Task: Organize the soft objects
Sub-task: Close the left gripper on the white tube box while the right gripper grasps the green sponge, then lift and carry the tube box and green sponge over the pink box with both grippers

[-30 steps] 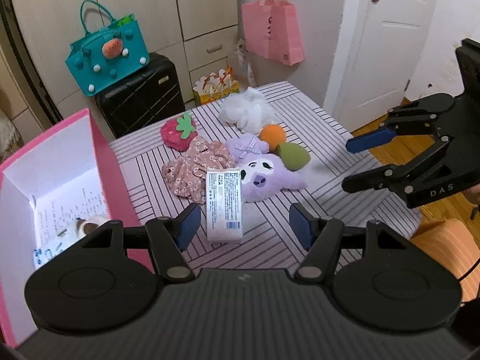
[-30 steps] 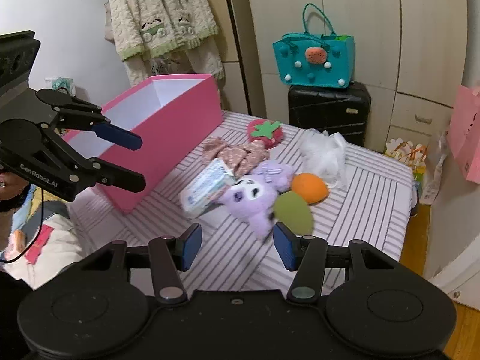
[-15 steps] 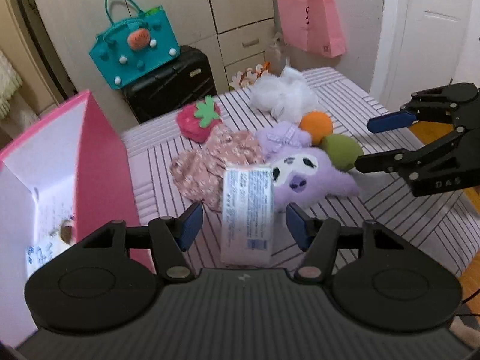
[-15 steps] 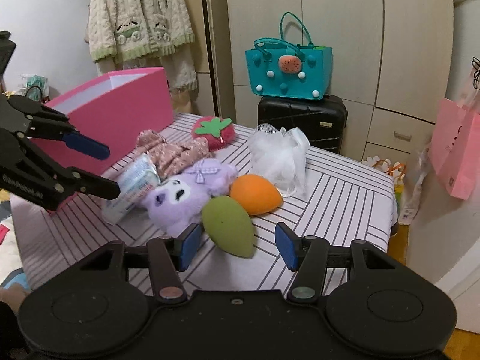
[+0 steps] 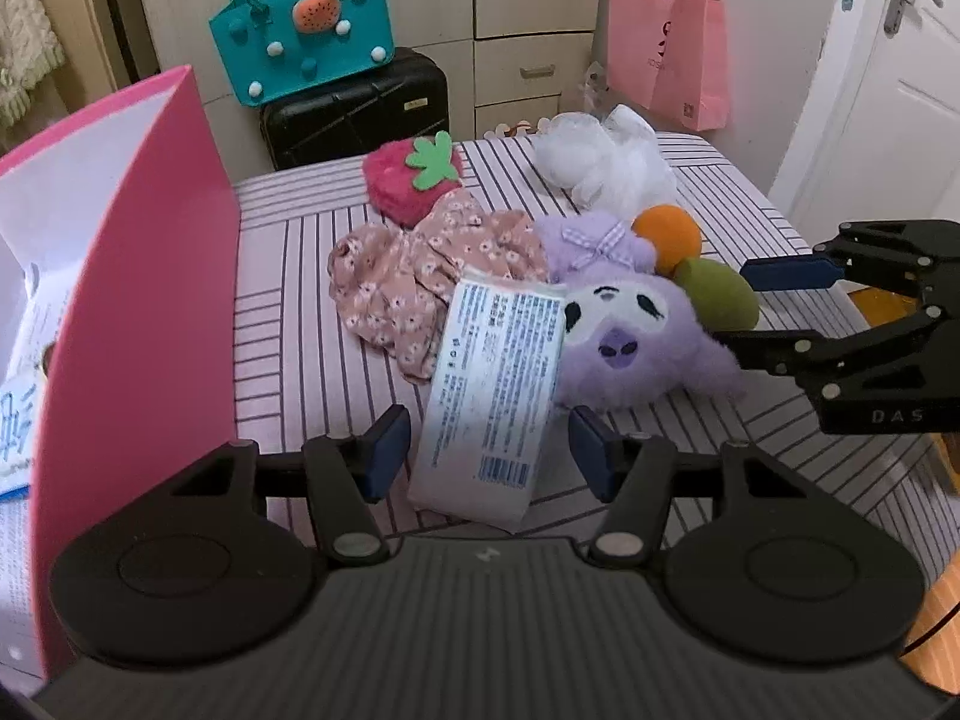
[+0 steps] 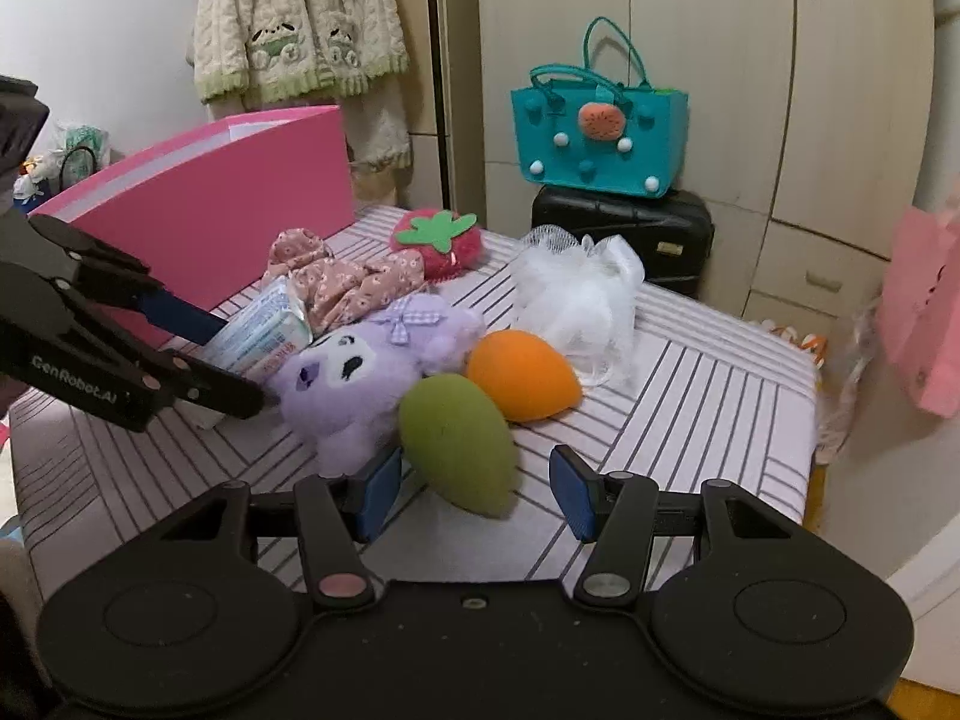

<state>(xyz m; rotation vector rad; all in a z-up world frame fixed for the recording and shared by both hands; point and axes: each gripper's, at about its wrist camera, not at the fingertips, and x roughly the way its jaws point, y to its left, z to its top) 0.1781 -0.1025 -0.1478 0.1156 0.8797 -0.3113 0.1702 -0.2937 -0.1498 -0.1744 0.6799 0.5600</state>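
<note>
Soft things lie on a striped table [image 5: 288,324]. A white tissue pack [image 5: 492,384] rests between the fingers of my left gripper [image 5: 487,450], which is open, with small gaps at both pads. The same gripper [image 6: 237,363] shows at the left in the right wrist view. A green egg sponge [image 6: 456,438] sits between the fingers of my open right gripper [image 6: 477,492], which reaches in from the right [image 5: 741,307] in the left wrist view. Beside them lie a purple plush [image 5: 630,336], an orange sponge [image 5: 669,234], a floral cloth [image 5: 420,282], a strawberry plush [image 5: 414,180] and a white mesh puff [image 5: 606,168].
An open pink box [image 5: 138,276] with papers inside stands at the table's left edge. Behind the table a teal bag [image 5: 306,42] sits on a black suitcase [image 5: 360,114]. A pink shopping bag [image 5: 666,54] hangs near a white door [image 5: 888,90].
Both grippers have come down toward the table. The tissue pack now sits between the left fingers, which narrowed a little. The green sponge now sits between the right fingers.
</note>
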